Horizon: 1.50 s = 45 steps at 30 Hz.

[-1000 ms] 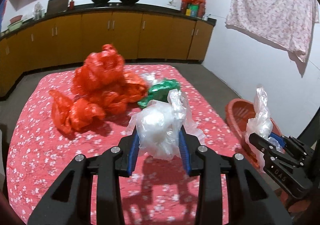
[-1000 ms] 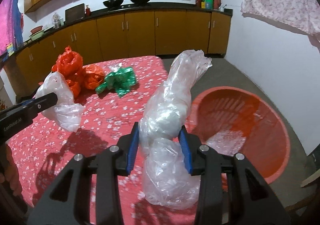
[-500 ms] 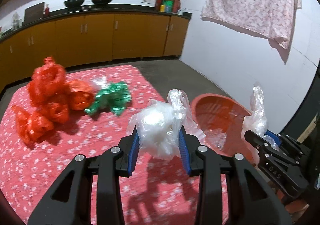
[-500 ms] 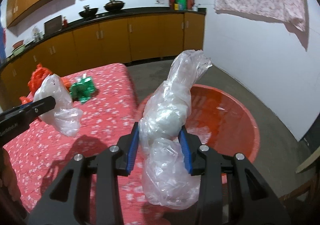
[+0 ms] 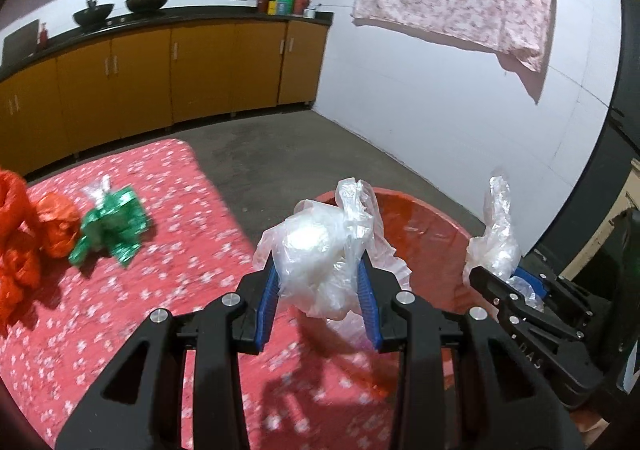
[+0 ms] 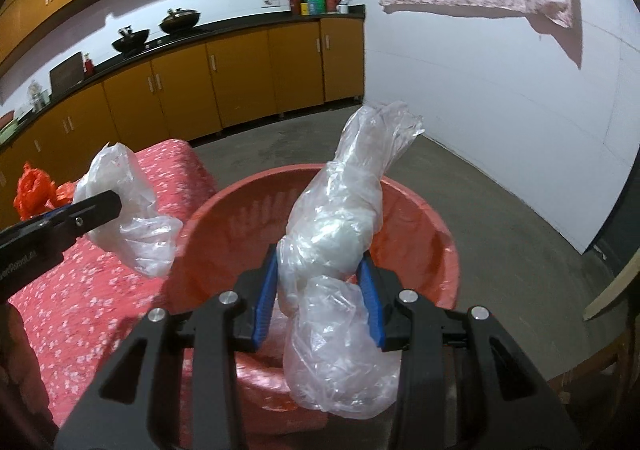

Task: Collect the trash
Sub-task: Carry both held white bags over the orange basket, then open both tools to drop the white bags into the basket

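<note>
Left gripper [image 5: 320,294]: clenched on a crumpled clear plastic bag [image 5: 316,250], blue pads pressing both flanks; grip unchanged over the last second. Right gripper [image 6: 320,296]: clenched likewise on a longer clear bag [image 6: 340,226], twisted neck standing up past the pads, loose tail hanging below them. Ahead of and beneath both grippers: red basket [image 6: 436,226], tub-shaped, standing on the floor against the edge of the table [image 5: 120,314], which wears a red flowered cloth. Change noted: a second ago the table filled the space ahead of the left gripper and the basket sat off to its right; both grippers have since swung across, so the basket now lies directly past each held bag. Judged stage: carry nearly complete, release into the basket next. Left behind, off to the left gripper's left: green bag [image 5: 112,226] and red bags [image 5: 24,242], still on the table, uncollected.
</note>
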Each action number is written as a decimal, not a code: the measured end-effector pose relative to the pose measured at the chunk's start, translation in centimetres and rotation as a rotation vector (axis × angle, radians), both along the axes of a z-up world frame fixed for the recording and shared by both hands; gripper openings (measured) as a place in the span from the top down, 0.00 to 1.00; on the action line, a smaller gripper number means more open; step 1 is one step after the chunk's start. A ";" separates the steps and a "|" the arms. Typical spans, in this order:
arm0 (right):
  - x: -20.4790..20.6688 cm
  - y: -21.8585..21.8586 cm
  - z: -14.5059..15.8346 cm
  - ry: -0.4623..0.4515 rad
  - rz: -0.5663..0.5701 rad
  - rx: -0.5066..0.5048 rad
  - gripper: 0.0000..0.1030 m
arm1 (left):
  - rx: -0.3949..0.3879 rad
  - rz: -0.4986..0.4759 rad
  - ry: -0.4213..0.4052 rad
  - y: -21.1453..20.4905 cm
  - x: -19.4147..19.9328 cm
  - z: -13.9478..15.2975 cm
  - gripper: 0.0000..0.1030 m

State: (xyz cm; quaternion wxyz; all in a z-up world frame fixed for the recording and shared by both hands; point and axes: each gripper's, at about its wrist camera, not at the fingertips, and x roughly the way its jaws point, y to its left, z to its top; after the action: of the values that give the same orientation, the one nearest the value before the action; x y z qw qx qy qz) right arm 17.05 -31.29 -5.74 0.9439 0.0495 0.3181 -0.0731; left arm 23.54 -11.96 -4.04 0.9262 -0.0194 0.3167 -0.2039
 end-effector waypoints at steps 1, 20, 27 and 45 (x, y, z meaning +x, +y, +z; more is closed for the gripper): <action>0.1 -0.4 -0.1 0.001 -0.007 0.003 0.63 | 0.000 -0.005 0.001 -0.3 0.2 0.0 0.65; 1.3 -2.1 -1.3 -0.008 -0.010 0.020 0.63 | 0.005 -0.070 0.052 -4.6 2.6 -1.9 0.65; 1.8 -2.5 -1.3 -0.014 -0.009 0.036 0.61 | -0.002 -0.072 0.063 -5.2 3.3 -2.2 0.64; -0.5 -3.5 -0.8 -0.106 -0.114 0.024 0.05 | 0.000 0.065 0.053 -1.0 2.6 -2.5 0.02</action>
State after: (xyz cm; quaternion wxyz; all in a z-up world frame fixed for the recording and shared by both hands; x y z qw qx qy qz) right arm 16.58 -34.75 -6.57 0.9531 0.0825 0.2652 -0.1201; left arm 26.16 -12.93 -6.50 0.9237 -0.0351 0.3402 -0.1730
